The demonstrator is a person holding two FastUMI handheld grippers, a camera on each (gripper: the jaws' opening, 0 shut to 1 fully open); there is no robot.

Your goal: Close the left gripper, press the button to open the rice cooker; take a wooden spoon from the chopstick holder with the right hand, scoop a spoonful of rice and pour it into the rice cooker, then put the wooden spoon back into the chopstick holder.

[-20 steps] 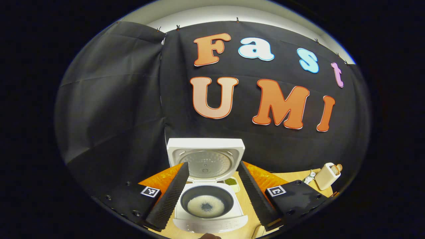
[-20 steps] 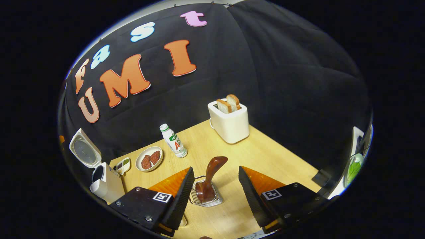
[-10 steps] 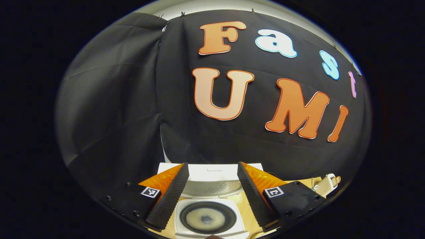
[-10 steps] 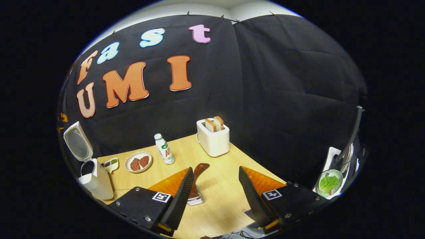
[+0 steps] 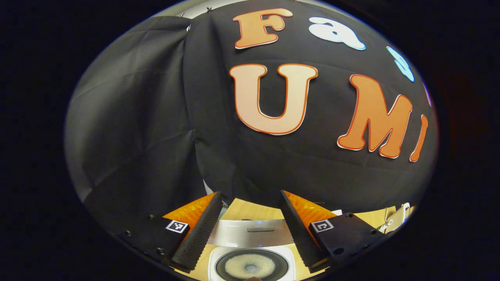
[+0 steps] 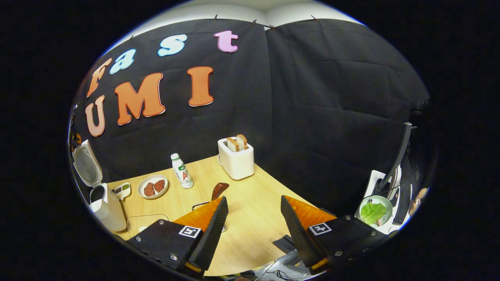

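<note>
Wooden spoon [image 6: 219, 190] behind open tool [image 6: 252, 230]

White rice cooker [image 6: 105, 208] is set at the table's [image 6: 254, 218] left edge, lid [image 6: 86, 166] raised upright. A dark inner pot with pale rice [image 5: 250, 266] is seen from above. The wooden spoon [image 6: 218, 190] is stood tilted in the wire chopstick holder [image 6: 199, 204] near the table's front middle, brown bowl end up.

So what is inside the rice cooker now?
In the rice cooker, a dark inner pot holds a ring of white rice. Its middle looks thin. The pot's near edge is cut off.
</note>
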